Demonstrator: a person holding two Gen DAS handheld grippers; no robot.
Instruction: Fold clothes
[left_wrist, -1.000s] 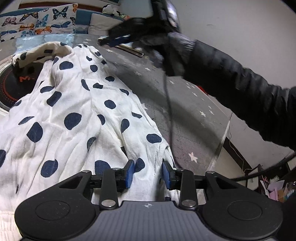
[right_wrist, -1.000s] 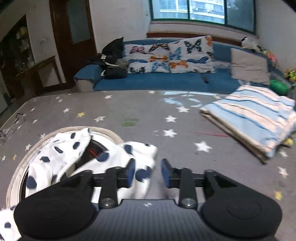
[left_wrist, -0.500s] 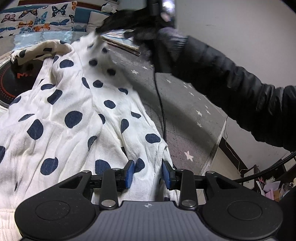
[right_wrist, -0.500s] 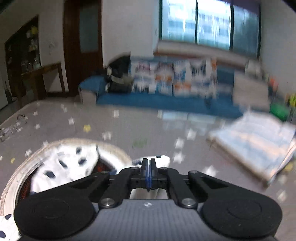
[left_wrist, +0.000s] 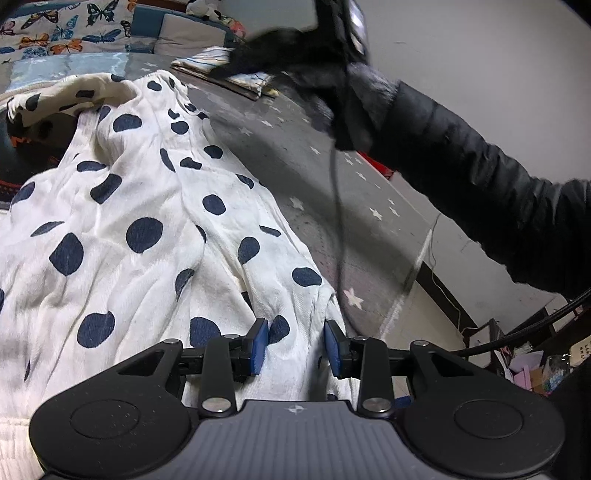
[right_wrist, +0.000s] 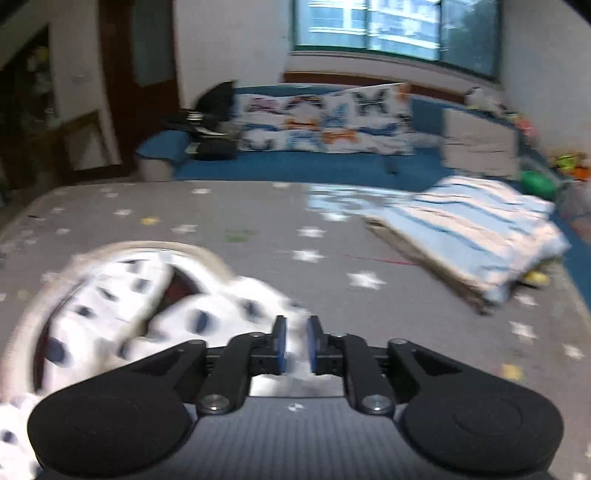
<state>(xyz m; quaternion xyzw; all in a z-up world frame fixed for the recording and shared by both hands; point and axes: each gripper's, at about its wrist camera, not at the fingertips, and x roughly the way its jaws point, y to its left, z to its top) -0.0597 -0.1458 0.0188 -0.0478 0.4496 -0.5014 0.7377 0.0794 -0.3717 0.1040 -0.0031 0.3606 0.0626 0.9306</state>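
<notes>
A white garment with navy polka dots (left_wrist: 147, 229) lies crumpled on a grey star-patterned cover (left_wrist: 295, 147). My left gripper (left_wrist: 295, 345) rests at its near edge. Its jaws stand apart, with fabric lying between and under them, not pinched. In the right wrist view, the garment's far end (right_wrist: 207, 314) drapes over a round beige-rimmed disc (right_wrist: 207, 254). My right gripper (right_wrist: 296, 343) is at that end. Its jaws are opening, and blurred white fabric shows in the narrow gap. A gloved hand in a black sleeve (left_wrist: 461, 173) holds that gripper above the far end.
A folded blue-striped cloth (right_wrist: 480, 236) lies at the back right of the cover. A blue sofa with butterfly cushions (right_wrist: 325, 122) stands behind it. The cover's edge (left_wrist: 413, 273) drops off on the right of the left wrist view. A thin black cable (left_wrist: 338, 221) hangs from the hand.
My right gripper closed fully on the garment's far edge and has now parted slightly, shifting a little. The far end of the garment has shifted. The left gripper has not moved.
</notes>
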